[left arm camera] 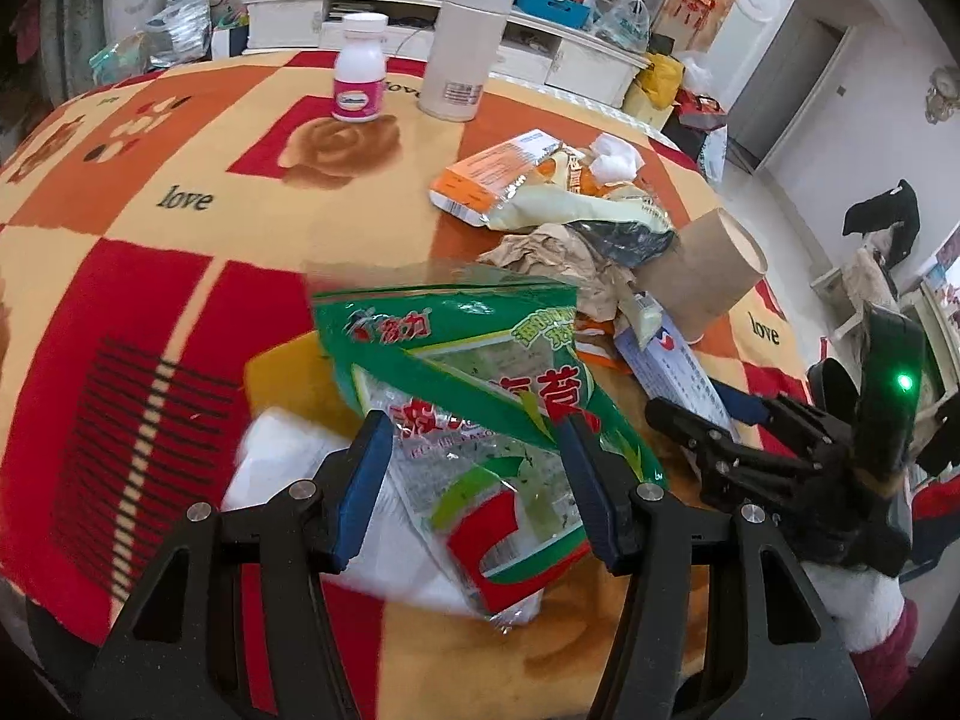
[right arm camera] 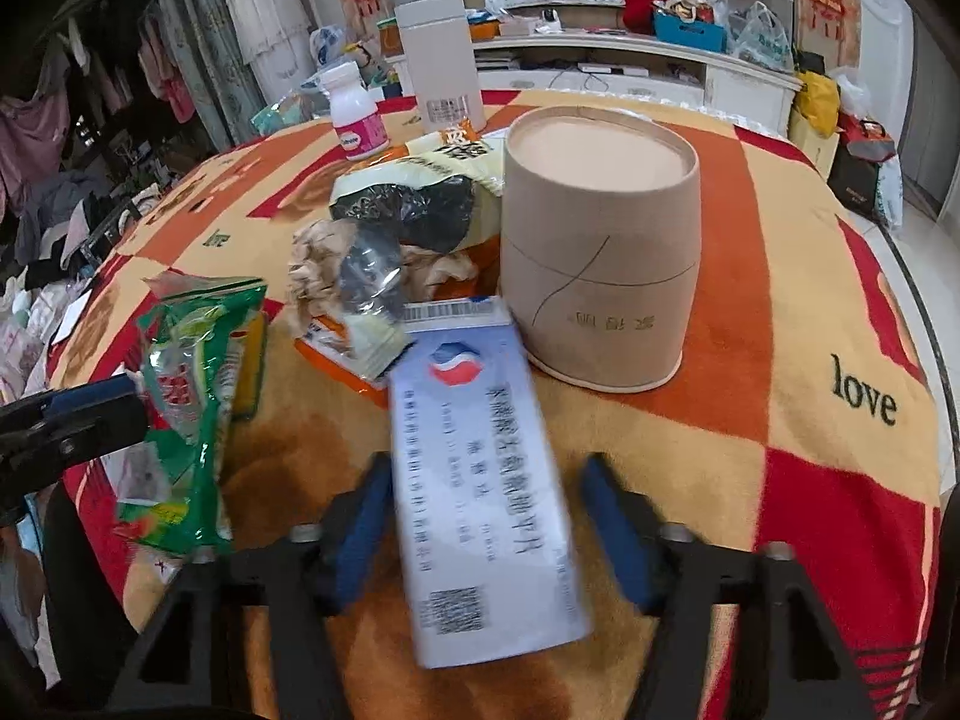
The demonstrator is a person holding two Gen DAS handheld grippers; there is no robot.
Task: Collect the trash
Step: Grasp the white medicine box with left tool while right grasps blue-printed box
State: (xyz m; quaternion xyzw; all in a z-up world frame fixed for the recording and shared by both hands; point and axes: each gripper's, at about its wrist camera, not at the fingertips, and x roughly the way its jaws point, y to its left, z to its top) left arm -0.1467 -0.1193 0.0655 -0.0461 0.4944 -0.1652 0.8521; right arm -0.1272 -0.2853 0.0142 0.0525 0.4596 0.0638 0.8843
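A green snack wrapper (left arm camera: 480, 396) is pinched between the blue pads of my left gripper (left arm camera: 474, 468), which is shut on it and holds it tilted above a white tissue (left arm camera: 282, 462). In the right wrist view the same wrapper (right arm camera: 192, 396) stands upright at the left gripper (right arm camera: 90, 402). A blue-and-white medicine box (right arm camera: 480, 480) lies lengthwise between the fingers of my right gripper (right arm camera: 486, 504). The left pad meets the box's edge. A narrow strip of cloth shows before the right pad, so this gripper is open. The box's far end rests against the trash pile.
The pile holds crumpled brown paper (left arm camera: 558, 258), a yellow bag (left arm camera: 576, 204), an orange pack (left arm camera: 492, 174) and a white wad (left arm camera: 612, 159). An upturned paper cup (right arm camera: 600, 240) stands just behind the box. A pill bottle (left arm camera: 359, 69) and a thermos (left arm camera: 462, 42) stand at the far edge.
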